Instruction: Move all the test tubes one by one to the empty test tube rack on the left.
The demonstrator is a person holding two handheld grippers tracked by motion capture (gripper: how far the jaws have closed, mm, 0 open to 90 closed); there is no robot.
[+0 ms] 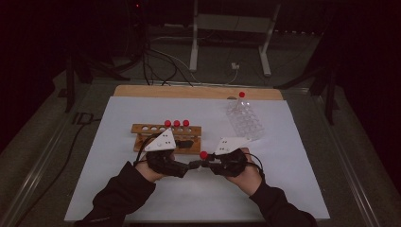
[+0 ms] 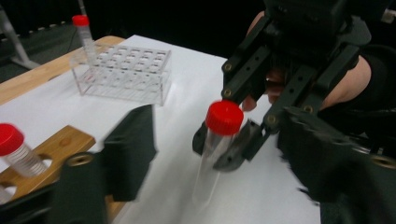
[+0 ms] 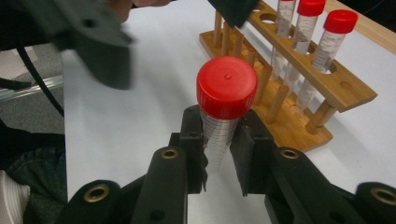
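A clear tube with a red cap point(image 3: 226, 86) stands upright between the jaws of my right gripper point(image 3: 219, 135), which is shut on its lower body. In the high view the tube point(image 1: 204, 154) sits where both grippers meet at the table's middle front. My left gripper point(image 2: 217, 140) faces the right one, its jaws spread on either side of the tube point(image 2: 219, 135) without touching it. The left gripper point(image 1: 182, 166) and the right gripper point(image 1: 208, 163) point at each other. The left one's blurred fingers point(image 3: 93, 42) hang over the tube in the right gripper view.
A wooden rack point(image 1: 142, 128) just behind the hands holds three red-capped tubes point(image 1: 176, 124) and has free holes at its left. A clear plastic rack point(image 1: 246, 122) at the back right carries one red-capped tube point(image 1: 241, 95). White sheet point(image 1: 198, 198) covers the table.
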